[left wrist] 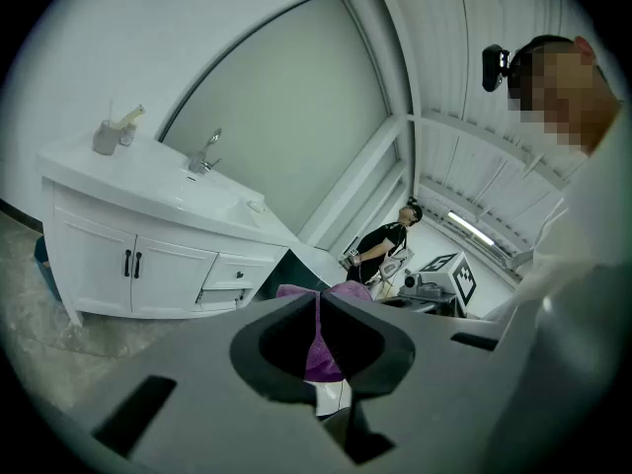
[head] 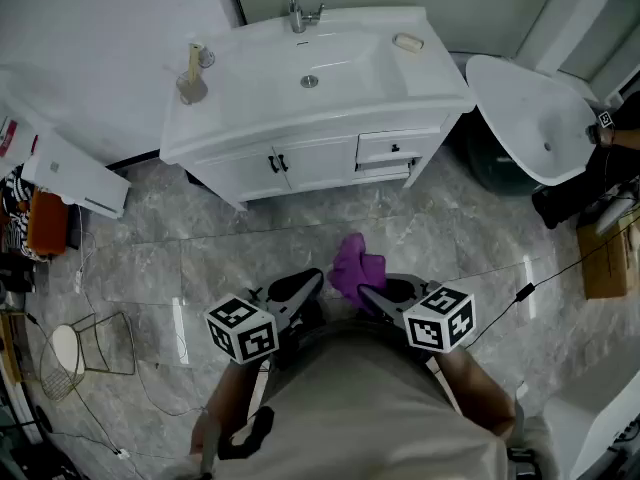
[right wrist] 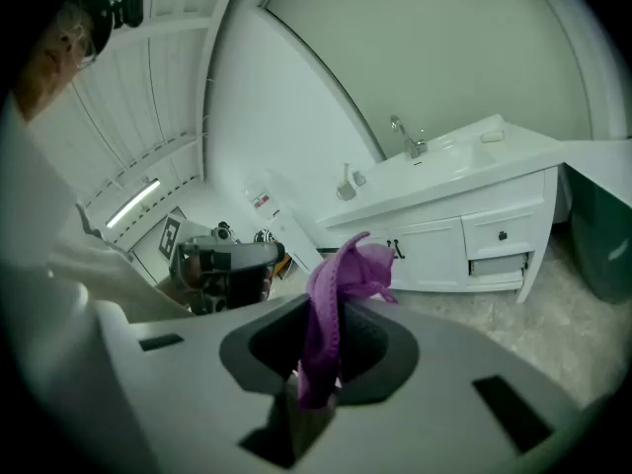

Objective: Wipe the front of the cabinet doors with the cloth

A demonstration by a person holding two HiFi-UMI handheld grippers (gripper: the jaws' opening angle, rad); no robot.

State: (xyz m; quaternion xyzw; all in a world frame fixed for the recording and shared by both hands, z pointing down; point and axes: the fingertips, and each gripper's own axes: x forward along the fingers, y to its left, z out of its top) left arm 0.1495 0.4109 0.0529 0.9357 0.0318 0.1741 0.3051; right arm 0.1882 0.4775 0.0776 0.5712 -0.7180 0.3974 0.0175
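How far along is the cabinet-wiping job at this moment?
Done: the purple cloth is picked up, clamped in the right hand-held gripper; the left hand-held gripper seems to pinch it too. In hand: it is held well short of the cabinet doors. Left: all the wiping.

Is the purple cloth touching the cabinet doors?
No, the cloth sits in the right gripper, well apart from the cabinet doors.

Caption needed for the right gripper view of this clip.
Right gripper shut on a purple cloth, held up well short of the white cabinet doors under the sink.
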